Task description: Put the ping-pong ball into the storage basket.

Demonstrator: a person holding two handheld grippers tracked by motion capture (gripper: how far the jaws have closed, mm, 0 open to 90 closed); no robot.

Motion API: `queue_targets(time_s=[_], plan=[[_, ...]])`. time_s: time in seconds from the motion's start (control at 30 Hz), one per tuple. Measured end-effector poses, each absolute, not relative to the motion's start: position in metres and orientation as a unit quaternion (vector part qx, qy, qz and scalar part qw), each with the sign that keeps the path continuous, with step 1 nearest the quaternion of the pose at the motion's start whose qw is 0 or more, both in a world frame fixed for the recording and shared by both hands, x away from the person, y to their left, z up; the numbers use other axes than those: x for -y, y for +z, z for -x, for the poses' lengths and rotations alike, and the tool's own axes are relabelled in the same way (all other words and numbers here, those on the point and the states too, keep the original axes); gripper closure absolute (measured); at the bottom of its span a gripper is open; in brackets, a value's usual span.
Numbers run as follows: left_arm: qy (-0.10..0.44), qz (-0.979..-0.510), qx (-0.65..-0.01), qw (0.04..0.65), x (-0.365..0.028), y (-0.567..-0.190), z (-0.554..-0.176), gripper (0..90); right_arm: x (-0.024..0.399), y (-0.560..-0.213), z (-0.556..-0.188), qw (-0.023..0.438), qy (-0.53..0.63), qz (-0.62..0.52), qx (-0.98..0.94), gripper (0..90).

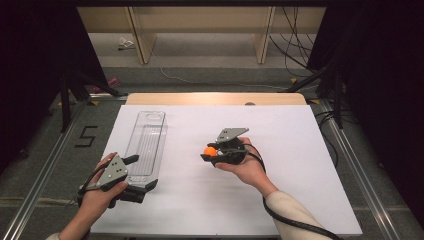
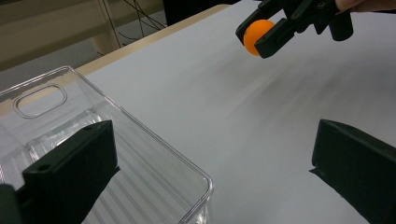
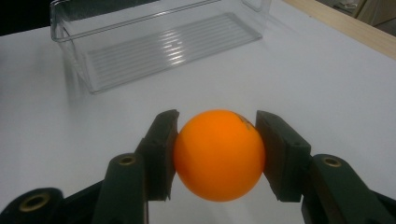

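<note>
An orange ball [image 1: 210,150] is pinched between the two black jaws of my right gripper [image 1: 211,152], which is shut on it just above the white tabletop near the middle. In the right gripper view the ball [image 3: 218,154] sits squarely between the pads, with a clear plastic tray [image 3: 159,42] lying beyond it. This long, empty tray [image 1: 147,142] rests on the left part of the table. My left gripper [image 1: 141,175] stands open at the tray's near end. In its own view my left gripper [image 2: 215,144] has one jaw over the tray's corner [image 2: 187,186] and the other over bare table, while the ball [image 2: 257,35] shows far off.
A white sheet [image 1: 280,190] covers the table, with a wooden strip [image 1: 215,98] along the far edge. Metal rails run along both sides. A "5" [image 1: 86,136] is taped on the floor at left. Cables and wooden shelf legs [image 1: 142,45] lie beyond the table.
</note>
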State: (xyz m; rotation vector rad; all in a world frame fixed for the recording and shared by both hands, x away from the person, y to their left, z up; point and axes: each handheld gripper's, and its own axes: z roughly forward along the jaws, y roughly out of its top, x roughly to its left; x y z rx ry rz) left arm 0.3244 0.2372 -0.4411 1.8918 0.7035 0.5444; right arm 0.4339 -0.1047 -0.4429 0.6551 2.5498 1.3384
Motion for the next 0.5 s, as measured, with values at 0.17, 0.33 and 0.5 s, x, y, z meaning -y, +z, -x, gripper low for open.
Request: queue_targets(time_s=[0.17,0.33,0.5], plan=[[0.225,-0.783,-0.291,0.502,-0.2371,-0.4411,-0.3244,0.0,0.1030,-0.4429,-0.4342,0.095,0.452,-0.221,-0.859,51.4],[0.225,-0.783,-0.290,0.502,-0.2370,-0.4412,-0.3244,0.0,0.1014,-0.4434,-0.4354,0.096,0.452,-0.218,-0.860,51.4],[0.225,-0.783,-0.290,0.501,-0.2369,-0.4413,-0.3244,0.0,0.1000,-0.4427,-0.4362,0.098,0.453,-0.220,-0.858,51.4]])
